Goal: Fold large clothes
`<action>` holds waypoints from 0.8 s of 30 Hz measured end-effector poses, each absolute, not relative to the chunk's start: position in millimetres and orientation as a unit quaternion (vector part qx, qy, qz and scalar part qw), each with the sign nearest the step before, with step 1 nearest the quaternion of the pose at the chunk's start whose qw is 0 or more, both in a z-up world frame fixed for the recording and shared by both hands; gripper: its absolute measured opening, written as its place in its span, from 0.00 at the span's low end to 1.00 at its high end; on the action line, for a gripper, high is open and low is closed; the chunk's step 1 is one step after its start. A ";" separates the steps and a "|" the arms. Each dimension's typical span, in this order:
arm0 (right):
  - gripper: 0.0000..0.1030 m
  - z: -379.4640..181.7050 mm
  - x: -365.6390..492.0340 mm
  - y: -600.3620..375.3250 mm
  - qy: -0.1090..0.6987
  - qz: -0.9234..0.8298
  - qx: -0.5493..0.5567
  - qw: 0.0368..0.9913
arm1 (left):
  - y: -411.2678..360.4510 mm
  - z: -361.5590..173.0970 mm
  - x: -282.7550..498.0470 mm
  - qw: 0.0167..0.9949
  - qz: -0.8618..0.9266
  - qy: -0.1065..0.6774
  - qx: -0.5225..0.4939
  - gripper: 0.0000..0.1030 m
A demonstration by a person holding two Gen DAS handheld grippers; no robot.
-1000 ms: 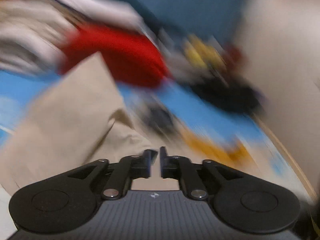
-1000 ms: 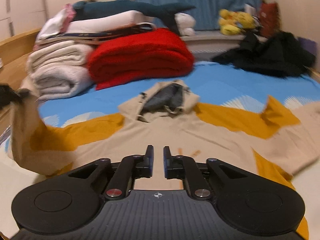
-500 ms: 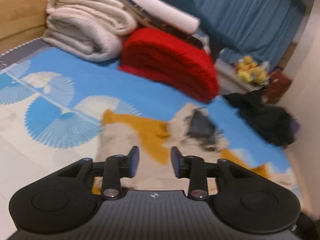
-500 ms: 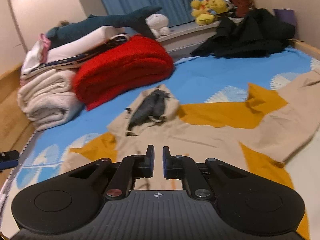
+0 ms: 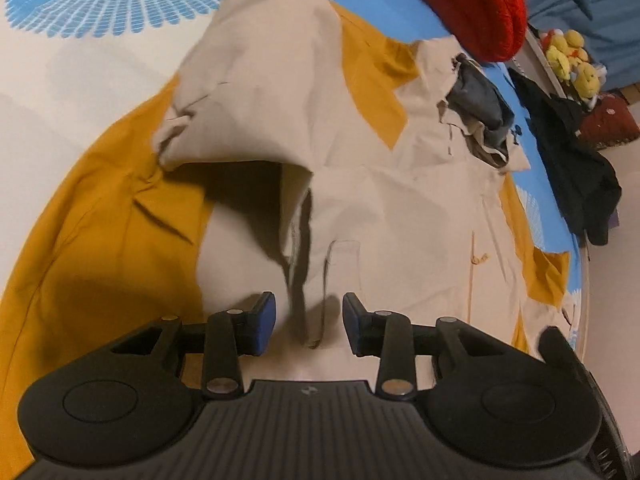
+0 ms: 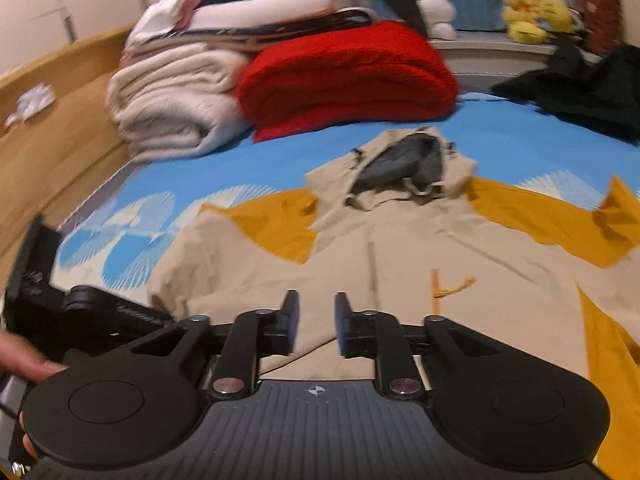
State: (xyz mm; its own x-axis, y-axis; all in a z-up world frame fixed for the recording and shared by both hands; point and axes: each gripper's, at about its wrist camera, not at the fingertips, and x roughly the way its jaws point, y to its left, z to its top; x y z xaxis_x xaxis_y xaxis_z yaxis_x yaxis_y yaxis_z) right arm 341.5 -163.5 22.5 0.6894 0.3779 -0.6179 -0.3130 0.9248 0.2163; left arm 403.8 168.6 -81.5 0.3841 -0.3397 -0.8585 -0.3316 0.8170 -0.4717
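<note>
Left claw (image 5: 308, 322) over shadowed jacket fold (image 5: 256, 196)

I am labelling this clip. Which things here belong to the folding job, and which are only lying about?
Job: beige and mustard jacket; left gripper; right gripper.

Lying about: red blanket; stacked white bedding; black clothes; yellow plush toys.

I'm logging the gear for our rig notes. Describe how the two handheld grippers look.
Both look alike. The left gripper and the right gripper each have a matte black ribbed body with a small crosshair mark, two round black discs at the sides, black link arms with silver pivot pins, and two short fingers faced with blue pads. No cables or sleeves show.
</note>
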 end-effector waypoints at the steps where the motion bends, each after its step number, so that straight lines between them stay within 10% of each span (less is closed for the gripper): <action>1: 0.27 21.0 341.3 -158.8 0.347 0.195 0.036 0.917 | 168.1 -80.3 405.2 0.781 -0.005 0.552 -0.292 0.28; 5: 0.35 14.6 339.9 -140.3 0.343 0.230 -0.018 0.910 | 161.6 -77.0 408.0 0.794 -0.020 0.546 -0.267 0.00; 16: 0.61 1.1 326.2 -105.6 0.330 0.302 -0.135 0.884 | 137.1 2.2 413.4 0.849 -0.204 0.408 -0.266 0.00; 24: 0.57 -4.7 317.4 -99.0 0.289 0.229 -0.220 0.903 | 109.6 16.0 406.9 0.839 -0.302 0.369 -0.260 0.01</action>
State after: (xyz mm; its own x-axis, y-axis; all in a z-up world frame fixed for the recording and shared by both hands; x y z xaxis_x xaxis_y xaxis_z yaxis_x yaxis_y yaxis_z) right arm 317.4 -99.0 -4.7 0.7279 0.2872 -0.6227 -0.5415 0.7979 -0.2649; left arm 406.9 109.6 16.0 0.5447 -0.6998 -0.4621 0.3153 0.6815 -0.6604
